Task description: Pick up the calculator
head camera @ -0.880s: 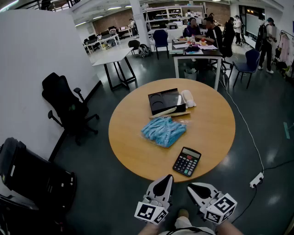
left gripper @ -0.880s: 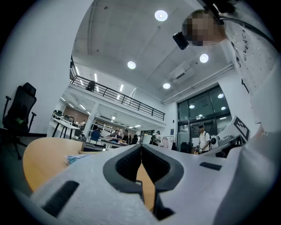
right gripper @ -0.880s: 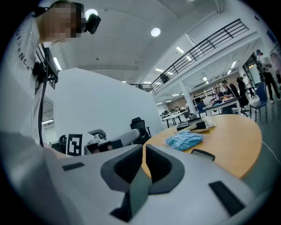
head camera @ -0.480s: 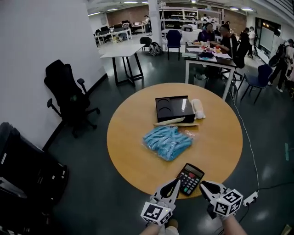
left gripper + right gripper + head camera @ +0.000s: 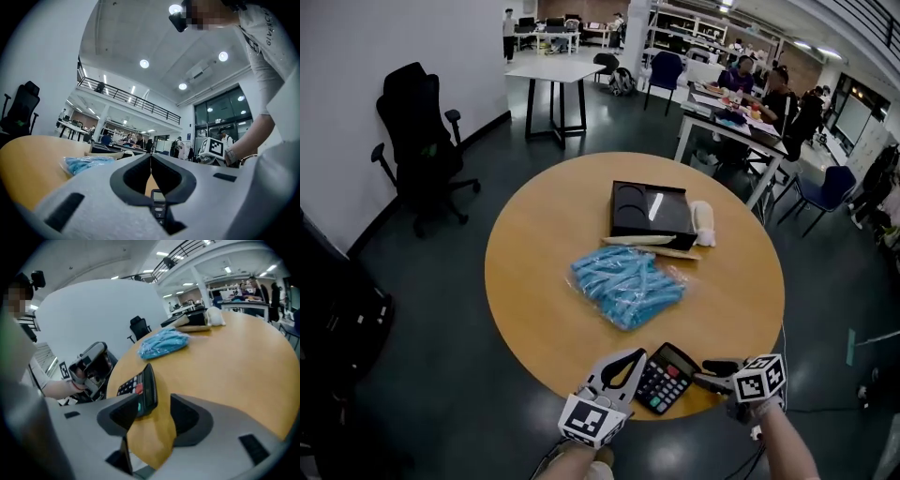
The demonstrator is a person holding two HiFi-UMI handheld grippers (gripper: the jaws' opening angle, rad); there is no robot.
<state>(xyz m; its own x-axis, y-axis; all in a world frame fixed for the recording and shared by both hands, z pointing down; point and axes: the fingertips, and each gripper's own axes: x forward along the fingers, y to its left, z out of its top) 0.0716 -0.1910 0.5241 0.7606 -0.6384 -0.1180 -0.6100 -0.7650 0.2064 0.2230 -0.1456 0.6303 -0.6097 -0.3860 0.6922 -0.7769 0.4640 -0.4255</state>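
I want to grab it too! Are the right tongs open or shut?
Open. The right gripper view shows the right tongs spread wide, the calculator near one side and bare table showing between them.

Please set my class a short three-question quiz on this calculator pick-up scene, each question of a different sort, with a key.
1. True or false: the left gripper's jaws stand wide apart.
2. What is between the right gripper's open jaws? A. a cup B. the calculator C. nothing
3. In the head view, what lies on the table between the calculator and the black tray?

Key
1. False: the jaws are together.
2. B. The calculator sits between the jaws, and the right-hand jaw stands clear of it.
3. The blue packet.
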